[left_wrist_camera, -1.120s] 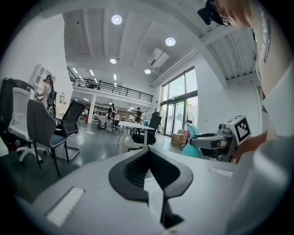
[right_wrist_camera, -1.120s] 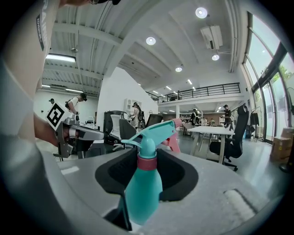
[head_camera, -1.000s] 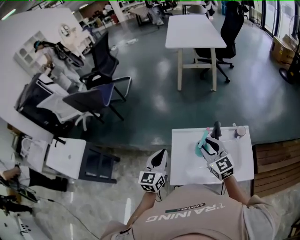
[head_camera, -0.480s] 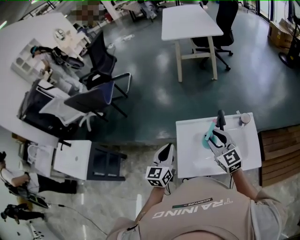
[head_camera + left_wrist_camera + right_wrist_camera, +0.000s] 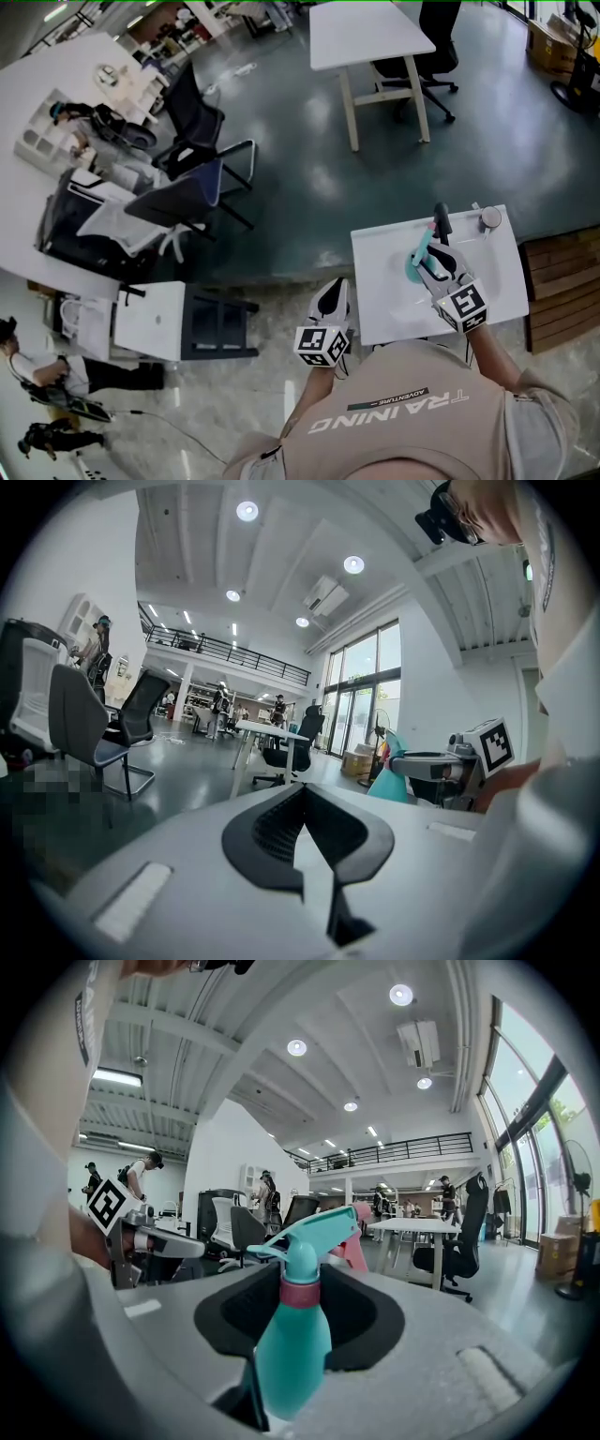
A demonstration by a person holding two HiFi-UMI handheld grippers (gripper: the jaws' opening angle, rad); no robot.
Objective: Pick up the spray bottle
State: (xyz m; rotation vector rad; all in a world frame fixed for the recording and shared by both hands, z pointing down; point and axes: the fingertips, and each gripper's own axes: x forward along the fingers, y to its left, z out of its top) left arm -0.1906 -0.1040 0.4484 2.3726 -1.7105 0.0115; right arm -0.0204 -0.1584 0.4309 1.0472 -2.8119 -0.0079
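The teal spray bottle [image 5: 292, 1335] has a pink collar and a pink trigger. It stands upright between the jaws of my right gripper [image 5: 433, 263], which is shut on its body. In the head view the bottle [image 5: 416, 261] is over the small white table [image 5: 394, 300], near its middle. Whether its base rests on the top I cannot tell. My left gripper [image 5: 331, 294] hangs off the table's left edge, shut with nothing in it. In the left gripper view the bottle [image 5: 389, 782] and the right gripper's marker cube [image 5: 493, 746] show at the right.
A dark upright object [image 5: 440, 223] and a small round thing [image 5: 488, 218] sit at the table's far edge. Wooden boards [image 5: 561, 281] lie to the right, a low white cabinet [image 5: 150, 321] to the left. Office chairs [image 5: 192, 192] and a larger white table [image 5: 370, 33] stand farther off.
The head view has drifted, so the small table sits higher and further right in the picture. Both grippers keep their places relative to it. The right one still grips the bottle.
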